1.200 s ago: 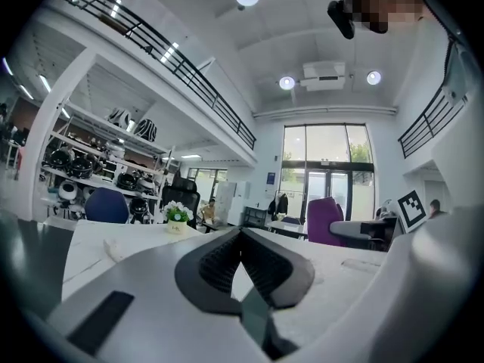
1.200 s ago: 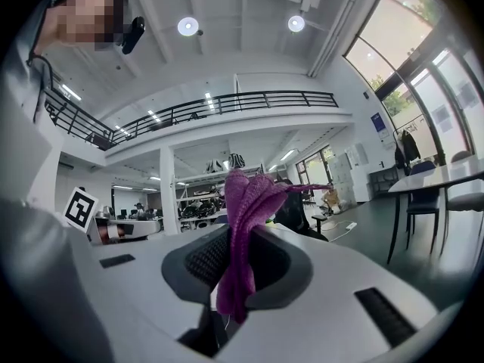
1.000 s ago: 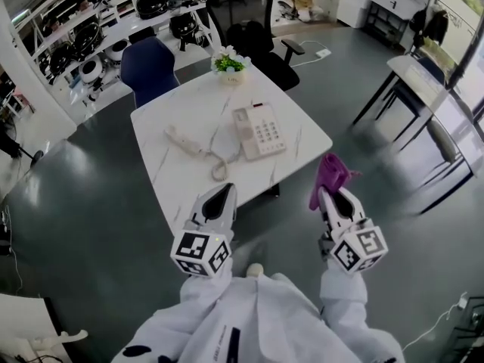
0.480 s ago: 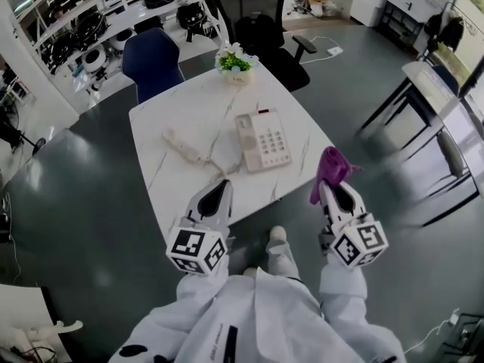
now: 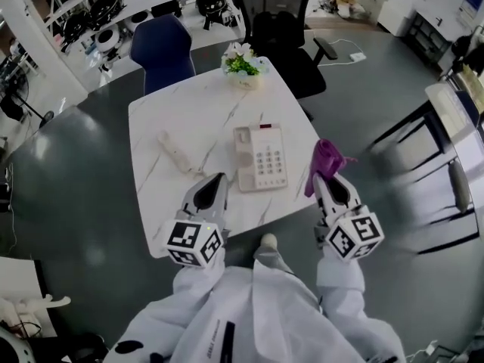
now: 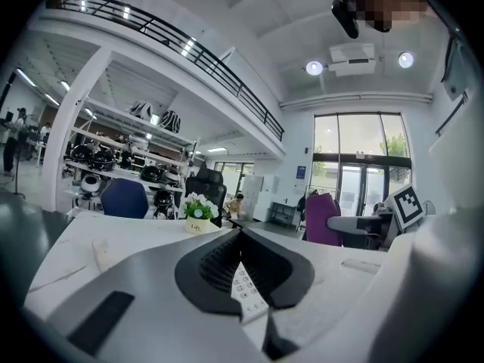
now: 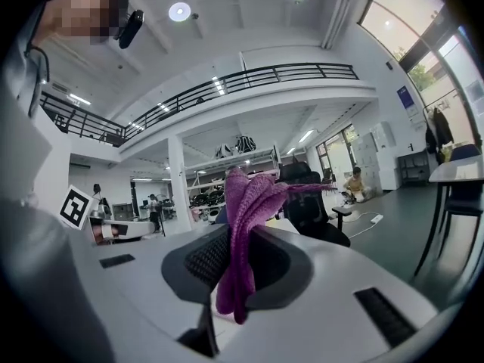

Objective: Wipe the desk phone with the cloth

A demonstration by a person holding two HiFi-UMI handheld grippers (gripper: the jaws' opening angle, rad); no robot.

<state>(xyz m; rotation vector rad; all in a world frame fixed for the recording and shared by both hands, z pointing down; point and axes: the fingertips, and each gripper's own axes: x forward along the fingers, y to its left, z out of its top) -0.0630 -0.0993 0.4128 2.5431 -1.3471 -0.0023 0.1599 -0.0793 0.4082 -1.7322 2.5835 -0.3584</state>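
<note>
No print here is legible to me. The keys of the desk phone (image 5: 260, 157) carry marks too small to read, and the small pot of flowers (image 6: 199, 219) has a line of lettering I cannot make out. The only clear patterns are the black-and-white squares on each marker cube (image 5: 195, 242).

My left tool (image 5: 218, 178) has its ribbed black pads meeting at the tips, with nothing held. Through the slit behind the tips I see only a strip of the phone's keypad; the rest is cut off by the tool's grey body. The phone lies flat on the counter (image 5: 189, 104), a white marble-veined slab, just ahead of this tool and to its right. The handset (image 5: 175, 151) is off the cradle, lying ahead and to the left.

My right tool (image 7: 242, 240) is clamped on the cloth (image 7: 246, 225), a purple, coarse-knit piece that bunches above the tips and hangs in a fold below them. This tool is off the counter's right edge, over the dark floor, with the phone ahead to its left. The cloth hides whatever is straight ahead of it.
</note>
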